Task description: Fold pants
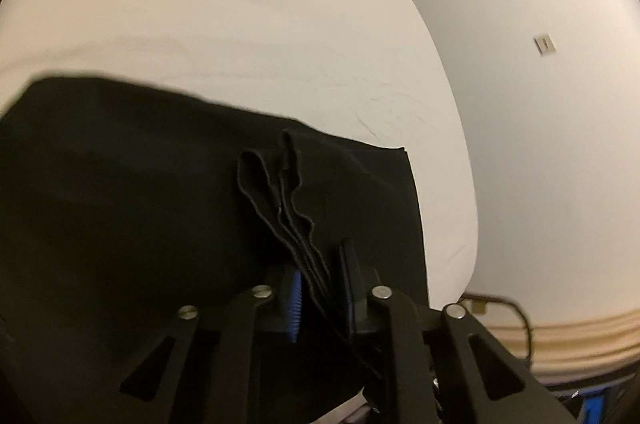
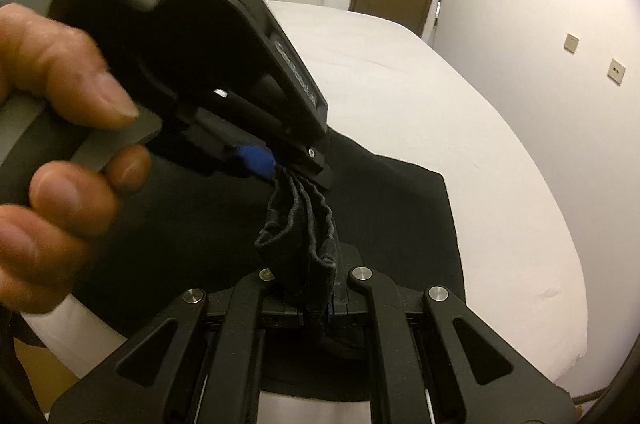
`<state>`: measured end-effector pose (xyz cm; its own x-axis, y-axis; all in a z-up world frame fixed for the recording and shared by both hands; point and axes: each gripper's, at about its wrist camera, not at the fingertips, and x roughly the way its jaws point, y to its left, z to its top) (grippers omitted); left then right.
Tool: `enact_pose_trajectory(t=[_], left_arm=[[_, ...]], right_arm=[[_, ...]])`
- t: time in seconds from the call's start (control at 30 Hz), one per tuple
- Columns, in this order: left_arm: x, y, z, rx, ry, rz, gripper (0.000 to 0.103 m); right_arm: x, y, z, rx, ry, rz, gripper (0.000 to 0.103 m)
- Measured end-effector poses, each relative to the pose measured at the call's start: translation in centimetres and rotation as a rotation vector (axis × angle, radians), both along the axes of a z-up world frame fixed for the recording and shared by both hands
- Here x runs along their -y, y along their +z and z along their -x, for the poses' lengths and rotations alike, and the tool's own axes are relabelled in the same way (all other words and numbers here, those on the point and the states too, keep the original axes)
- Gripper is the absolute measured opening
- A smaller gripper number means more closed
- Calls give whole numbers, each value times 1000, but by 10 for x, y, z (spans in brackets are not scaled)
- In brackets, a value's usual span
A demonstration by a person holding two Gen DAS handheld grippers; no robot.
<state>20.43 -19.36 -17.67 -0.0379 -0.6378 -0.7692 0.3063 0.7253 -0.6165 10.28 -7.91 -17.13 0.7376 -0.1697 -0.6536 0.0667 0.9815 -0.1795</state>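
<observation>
**Both tongs pinch the gathered edge of the black pants above the bed**

On the left, the left tongs point(image 1: 320, 288) are closed on a bunched, layered hem of the soft black cloth pants point(image 1: 120, 204); the folded edges stand up in wavy ridges between the blue-ribbed pad and the black one. From that pinch the fabric falls away to the left and forward in a broad dark sheet that lies over the white bedsheet of the bed point(image 1: 240, 24). In the right wrist view the same tongs come in from the upper left, held by a person's hand point(image 2: 60, 104), with the blue pad tip biting the top of the gathered cloth.

To the right, the right tongs point(image 2: 320, 298) are clamped shut on the lower end of that same bundle, so a short pleated stretch of cloth runs between the two grips, which sit near each other. Beyond them the rest of the pants spreads flat on the bed toward its right edge.

The cloth looks light, limp and thin; it will sag and drape wherever it is not supported, and layers could slide apart if only one ply is caught. I would judge the best hold to be at a seamed edge or corner, with all the layers pinched together, as both grips seem to have it.
</observation>
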Motion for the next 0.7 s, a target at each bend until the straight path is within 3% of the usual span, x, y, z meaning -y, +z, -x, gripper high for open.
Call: enact_pose_trajectory(t=[0.23,0.53,0.7], left_arm=[[-33,19,-11,83,-72,-73,9],[-116,3,-14,80,7,-122,9],[-130,-6,-12,60,45,-128,9]], right_arm=[[-39,5,-2,4,103,-7,6],[-91,-8,-11,-56,248,-37,6],[-109,-22,-5,-104,297,-28,6]])
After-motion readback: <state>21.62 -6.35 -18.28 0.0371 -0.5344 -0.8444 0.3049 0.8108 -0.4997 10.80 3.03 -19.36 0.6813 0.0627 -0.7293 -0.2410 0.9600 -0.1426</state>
